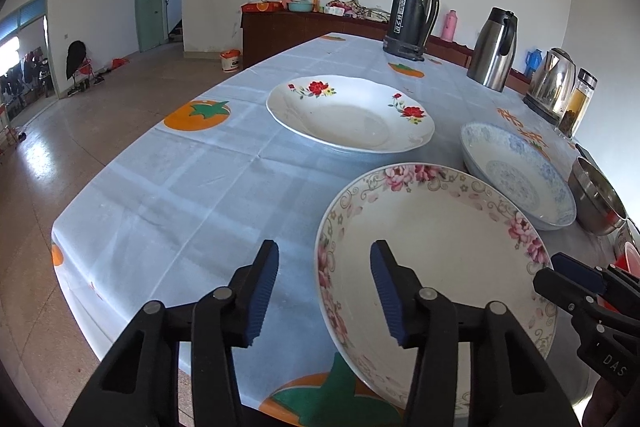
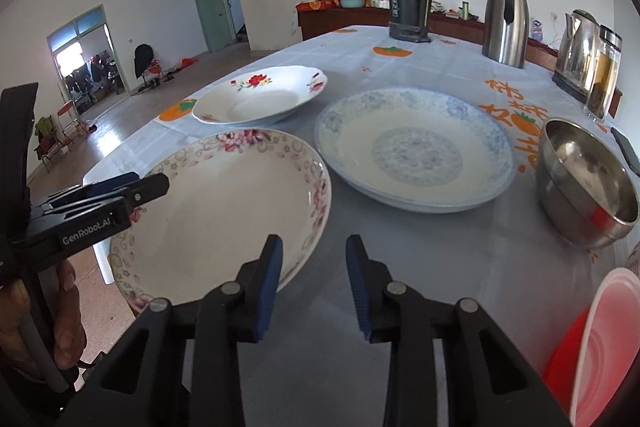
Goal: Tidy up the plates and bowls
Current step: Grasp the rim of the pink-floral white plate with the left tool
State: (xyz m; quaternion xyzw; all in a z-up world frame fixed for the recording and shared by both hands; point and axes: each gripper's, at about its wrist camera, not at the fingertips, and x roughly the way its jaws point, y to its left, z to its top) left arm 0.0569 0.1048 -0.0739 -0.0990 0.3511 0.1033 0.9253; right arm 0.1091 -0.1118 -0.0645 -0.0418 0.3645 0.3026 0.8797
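A deep plate with a pink-flower rim (image 1: 440,247) (image 2: 224,203) lies at the near side of the table. My left gripper (image 1: 324,287) (image 2: 132,189) straddles its left rim, one finger outside and one over the plate, with the pads apart. My right gripper (image 2: 314,279) (image 1: 560,275) is open at the plate's right rim, which runs just beside the left pad. A white plate with red flowers (image 1: 348,119) (image 2: 260,99) sits farther back. A blue-patterned plate (image 1: 516,175) (image 2: 416,151) is to the right, next to a steel bowl (image 1: 596,203) (image 2: 584,183).
A pale blue cloth with orange fruit prints covers the table (image 1: 180,187). A dark flask (image 1: 412,11), a steel jug (image 1: 492,51), a kettle (image 1: 554,83) and a glass bottle (image 1: 580,103) stand along the far right. Red and pink plastic bowls (image 2: 600,347) sit near right. The floor drops off left.
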